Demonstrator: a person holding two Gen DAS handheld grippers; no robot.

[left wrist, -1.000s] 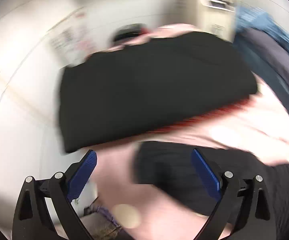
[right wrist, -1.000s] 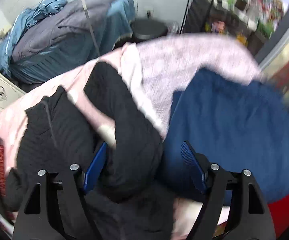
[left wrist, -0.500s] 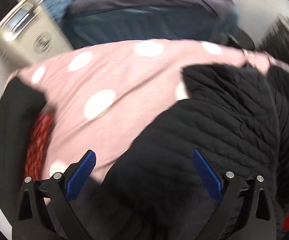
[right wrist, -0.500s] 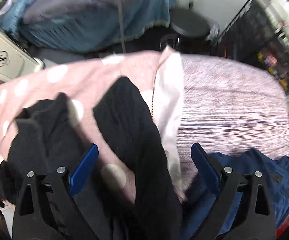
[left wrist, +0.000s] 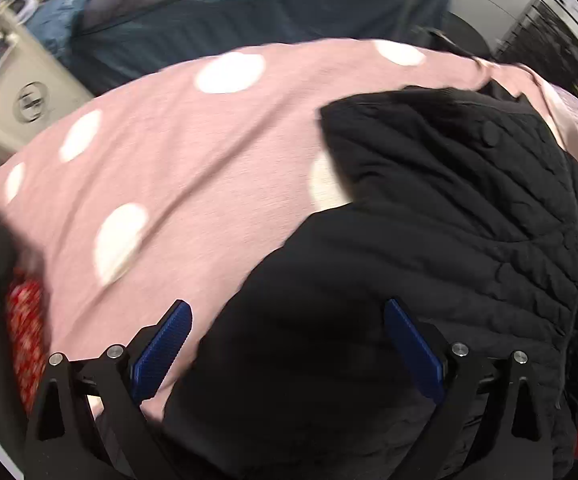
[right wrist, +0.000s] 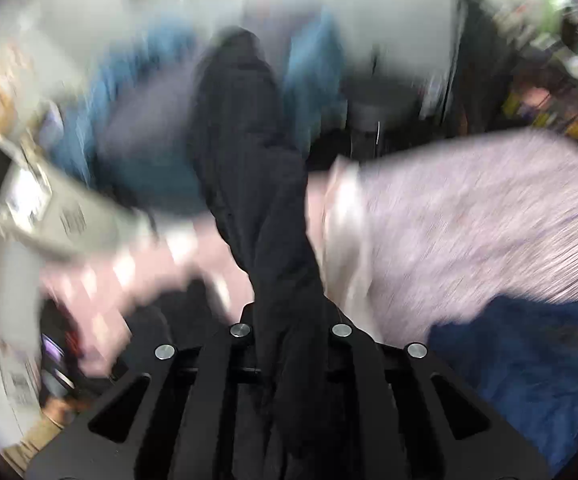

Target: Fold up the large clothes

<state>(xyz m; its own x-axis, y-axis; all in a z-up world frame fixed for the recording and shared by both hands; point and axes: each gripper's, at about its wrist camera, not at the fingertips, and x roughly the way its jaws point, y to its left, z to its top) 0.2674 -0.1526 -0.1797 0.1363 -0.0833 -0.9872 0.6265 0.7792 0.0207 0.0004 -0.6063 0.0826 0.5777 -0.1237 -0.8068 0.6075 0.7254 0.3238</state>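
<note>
A black quilted jacket (left wrist: 469, 248) lies crumpled on a pink sheet with white dots (left wrist: 177, 168). My left gripper (left wrist: 285, 344) hangs open just above the jacket's near edge, blue pads wide apart, dark fabric below and between them. In the blurred right wrist view my right gripper (right wrist: 289, 316) is shut on a long black sleeve of the jacket (right wrist: 249, 140), which stretches up and away from the closed jaws.
A blue and grey duvet (left wrist: 249, 4) is heaped behind the pink sheet. A beige appliance (left wrist: 21, 92) stands at the left. A lilac cover (right wrist: 469, 216) and a navy garment (right wrist: 529, 368) lie at the right. A dark shelf rack (left wrist: 553, 48) stands behind.
My right gripper closed on the black sleeve and lifted it, so the view tilted up. My left gripper swung from the folded black stack to the quilted jacket and settled lower, still open.
</note>
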